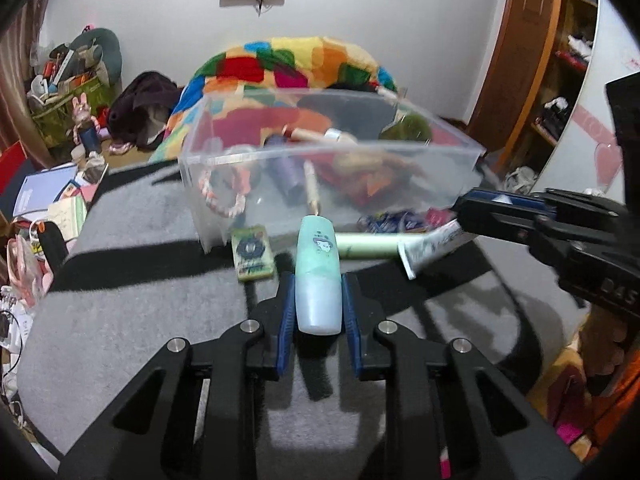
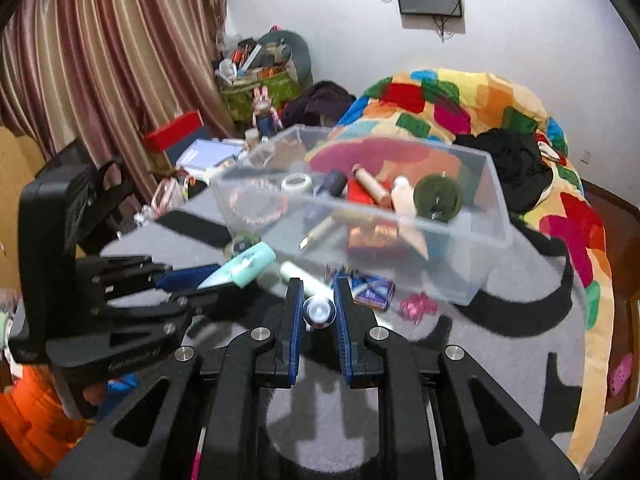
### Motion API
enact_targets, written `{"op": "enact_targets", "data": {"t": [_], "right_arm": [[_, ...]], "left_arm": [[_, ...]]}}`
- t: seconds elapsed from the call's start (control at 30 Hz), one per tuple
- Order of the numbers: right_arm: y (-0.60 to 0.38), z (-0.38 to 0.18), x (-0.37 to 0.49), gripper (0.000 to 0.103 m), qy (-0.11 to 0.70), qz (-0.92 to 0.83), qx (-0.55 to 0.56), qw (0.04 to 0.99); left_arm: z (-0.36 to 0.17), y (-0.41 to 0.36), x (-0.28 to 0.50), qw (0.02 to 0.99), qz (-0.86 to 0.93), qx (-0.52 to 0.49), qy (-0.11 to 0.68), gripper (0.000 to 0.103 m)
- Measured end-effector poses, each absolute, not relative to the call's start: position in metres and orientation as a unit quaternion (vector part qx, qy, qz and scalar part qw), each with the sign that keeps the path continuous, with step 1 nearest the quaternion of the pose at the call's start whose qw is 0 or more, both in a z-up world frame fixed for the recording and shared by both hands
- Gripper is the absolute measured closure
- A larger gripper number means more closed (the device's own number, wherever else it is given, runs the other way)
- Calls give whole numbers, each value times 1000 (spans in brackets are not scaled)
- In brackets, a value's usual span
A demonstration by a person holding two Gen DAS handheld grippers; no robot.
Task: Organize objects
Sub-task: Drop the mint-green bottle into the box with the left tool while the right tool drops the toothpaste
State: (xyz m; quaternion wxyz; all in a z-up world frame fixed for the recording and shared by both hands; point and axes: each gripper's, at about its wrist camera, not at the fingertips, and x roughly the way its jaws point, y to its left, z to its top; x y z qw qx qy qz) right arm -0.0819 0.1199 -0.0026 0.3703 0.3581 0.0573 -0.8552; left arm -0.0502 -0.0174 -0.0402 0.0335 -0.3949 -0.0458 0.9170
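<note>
While both cameras blur the contents of the clear plastic box [image 1: 332, 168], only some of what lies inside can be made out: a beaded bracelet [image 1: 222, 196], a purple cylinder [image 1: 286, 172], a wooden-handled tool [image 1: 312, 188] and a dark green round thing [image 2: 438, 198]; the red and orange heap in the middle is too smeared to name. The box stands on a grey, black-patterned blanket [image 1: 140, 280] that covers the surface under everything.

The left gripper [image 1: 318, 304] is clamped on a mint-green bottle [image 1: 318, 272], its blue pads [image 1: 286, 312] pressing both sides of the paler lower half, while the greener capped end sticks forward towards the box's near wall. Whether the bottle rests on the blanket or hangs clear of it cannot be told.

The right gripper [image 2: 318, 310] has its jaws closed on a white tube [image 1: 434, 246]. From its own camera only the tube's round end shows between the pads, so the body is hidden; the left wrist view shows the crimped tail slanting down and out of the gripper [image 1: 500, 216], above the blanket.

Just in front of the box lie a pale green stick [image 1: 368, 246], a small green card-like packet [image 1: 254, 254], a blue packet [image 2: 372, 290] and a pink clip [image 2: 418, 306], the last two blurred. A colourful patchwork quilt [image 2: 460, 104] is heaped behind the box.
</note>
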Motion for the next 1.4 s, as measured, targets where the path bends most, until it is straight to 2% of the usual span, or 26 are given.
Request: {"op": "enact_targets", "data": {"t": [0.37, 0.53, 0.93, 1.0, 1.13, 1.4], "right_arm": [[116, 39, -92, 89, 28, -883, 303, 357], [104, 55, -107, 89, 20, -894, 279, 350], [96, 14, -160, 87, 8, -881, 342, 326], [103, 12, -160, 87, 9, -881, 349, 318], [112, 16, -154, 80, 19, -887, 343, 309], [121, 29, -127, 78, 53, -895, 320, 307]], "left_arm": [[9, -23, -55, 42, 941, -330, -57, 81], [15, -32, -74, 28, 943, -326, -60, 81], [-3, -49, -127, 1, 929, -363, -65, 81], [-5, -46, -126, 9, 929, -363, -67, 81], [-1, -31, -116, 15, 935, -352, -44, 81], [12, -28, -94, 25, 941, -335, -36, 80]]}}
